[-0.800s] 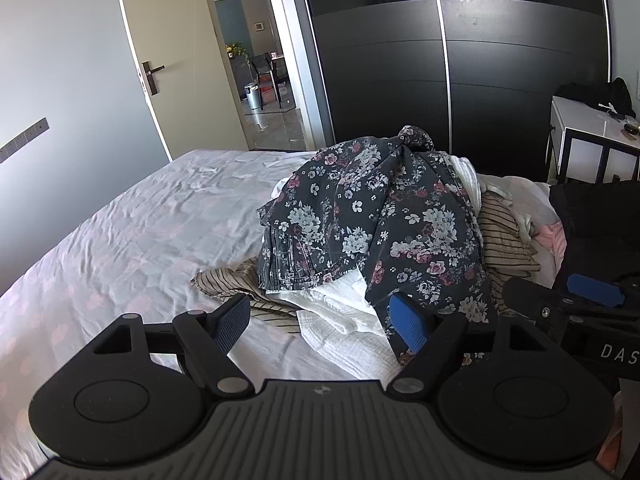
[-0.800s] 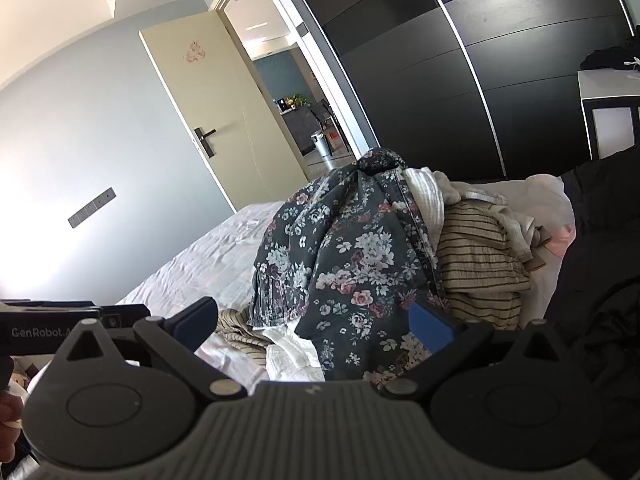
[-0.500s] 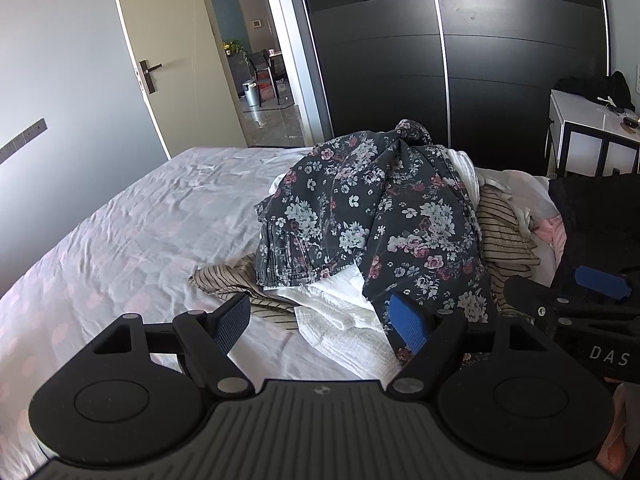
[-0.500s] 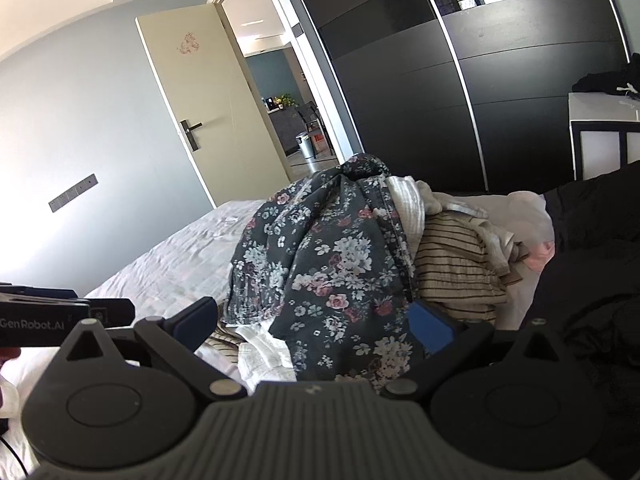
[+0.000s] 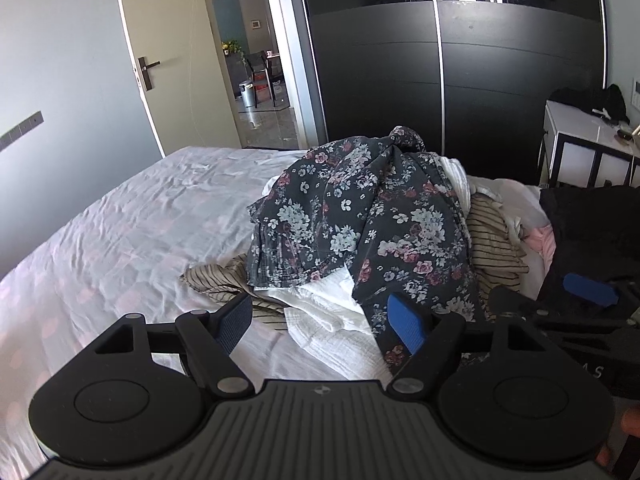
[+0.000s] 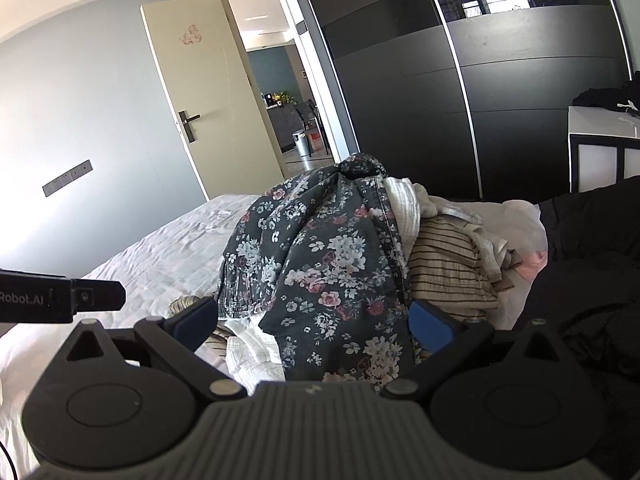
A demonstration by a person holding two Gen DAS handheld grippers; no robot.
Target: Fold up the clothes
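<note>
- Left wrist view: the left gripper [image 5: 322, 322] is held with its jaws spread wide and nothing between them, above the near edge of a heap of clothes on a bed [image 5: 120, 240].
- A dark floral garment [image 5: 360, 220] is draped over the top of the heap, and its lower hem hangs down in front of the blue pad of the right-hand finger.
- A white textured cloth [image 5: 336, 324] is seen under the floral garment, spilling toward the gripper onto the sheet.
- A beige striped garment [image 5: 494, 248] is tucked beneath the floral one on the right, and more striped fabric shows at the left foot of the heap.
- A patch of pink fabric [image 5: 544, 240] is glimpsed at the far right of the heap; what item it belongs to cannot be told.
- Right wrist view: the right gripper [image 6: 316, 322] is likewise held wide apart and empty, with the floral garment's hem lying between and just ahead of its fingers; contact cannot be confirmed.
- Dark clothing [image 6: 592, 280] is piled to the right of the heap.
- A black wardrobe [image 6: 500, 80] and an open door [image 6: 208, 92] are seen behind the bed.
</note>
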